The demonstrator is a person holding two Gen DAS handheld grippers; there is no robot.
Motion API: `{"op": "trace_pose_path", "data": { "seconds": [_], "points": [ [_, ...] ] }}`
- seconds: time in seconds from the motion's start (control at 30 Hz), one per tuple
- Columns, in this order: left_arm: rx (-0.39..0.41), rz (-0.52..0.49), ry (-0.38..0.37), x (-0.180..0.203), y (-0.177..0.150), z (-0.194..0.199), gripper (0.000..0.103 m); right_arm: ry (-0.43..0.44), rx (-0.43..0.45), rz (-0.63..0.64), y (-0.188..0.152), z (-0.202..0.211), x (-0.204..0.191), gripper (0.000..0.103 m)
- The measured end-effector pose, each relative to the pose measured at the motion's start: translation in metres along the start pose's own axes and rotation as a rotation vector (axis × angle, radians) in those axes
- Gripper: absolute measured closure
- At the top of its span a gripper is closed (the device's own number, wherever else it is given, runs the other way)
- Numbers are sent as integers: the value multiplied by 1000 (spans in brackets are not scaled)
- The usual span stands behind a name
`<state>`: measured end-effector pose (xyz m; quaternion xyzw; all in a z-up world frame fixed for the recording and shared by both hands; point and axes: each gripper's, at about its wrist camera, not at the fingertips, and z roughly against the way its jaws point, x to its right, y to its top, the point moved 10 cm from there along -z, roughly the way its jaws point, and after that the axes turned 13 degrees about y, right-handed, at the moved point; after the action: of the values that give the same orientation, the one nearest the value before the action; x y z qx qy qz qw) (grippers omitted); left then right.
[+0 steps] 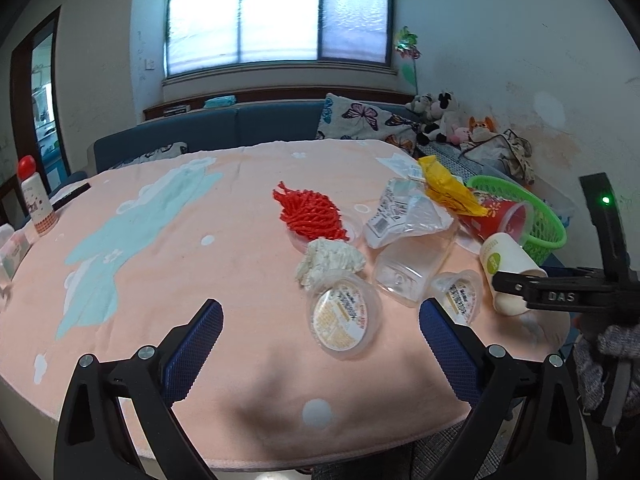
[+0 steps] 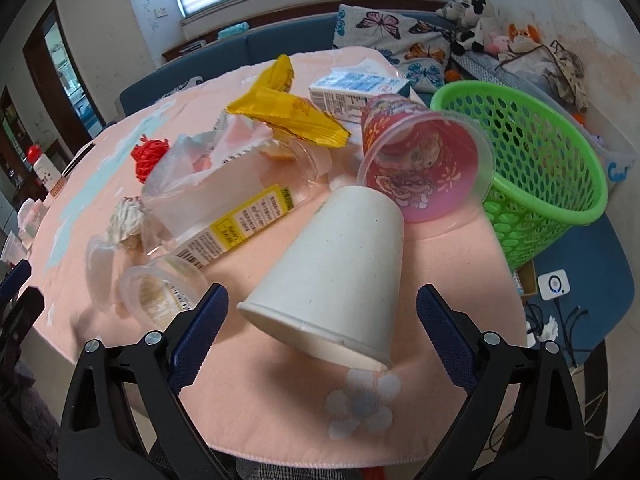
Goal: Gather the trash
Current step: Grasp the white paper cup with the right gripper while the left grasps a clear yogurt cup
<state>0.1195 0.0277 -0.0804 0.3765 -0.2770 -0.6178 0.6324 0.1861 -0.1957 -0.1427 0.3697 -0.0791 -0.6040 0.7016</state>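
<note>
A white paper cup (image 2: 332, 256) lies on its side, rim toward me, between the fingers of my right gripper (image 2: 322, 292), which is open and not touching it. Behind the white cup lies a pink plastic cup (image 2: 424, 168), and to the right stands a green mesh basket (image 2: 560, 152). My left gripper (image 1: 320, 306) is open above the table edge, with a clear pudding cup (image 1: 344, 320) just beyond its fingers. Around it lie a second pudding cup (image 1: 460, 296), crumpled tissue (image 1: 328, 260), red netting (image 1: 312, 216) and a yellow wrapper (image 1: 448, 188).
The round table carries a pink cloth (image 1: 160, 280). A clear bottle with a yellow label (image 2: 236, 224) and a milk carton (image 2: 356, 88) lie among the trash. A red-capped bottle (image 1: 36, 200) stands far left. Behind are a blue sofa (image 1: 224, 128) and plush toys (image 1: 436, 116).
</note>
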Motion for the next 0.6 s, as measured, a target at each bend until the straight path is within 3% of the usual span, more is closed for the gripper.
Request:
{"op": "trace_pose_path", "data": {
  "seconds": [0.27,0.6],
  "points": [
    [-39,-41,-88,34,-1,-7,30,44,-20,-48,-4,-5,9,20],
    [-58,-119,-156,65,-1,-17,44,77,-10,-58,-7,7,8,22]
  ]
}}
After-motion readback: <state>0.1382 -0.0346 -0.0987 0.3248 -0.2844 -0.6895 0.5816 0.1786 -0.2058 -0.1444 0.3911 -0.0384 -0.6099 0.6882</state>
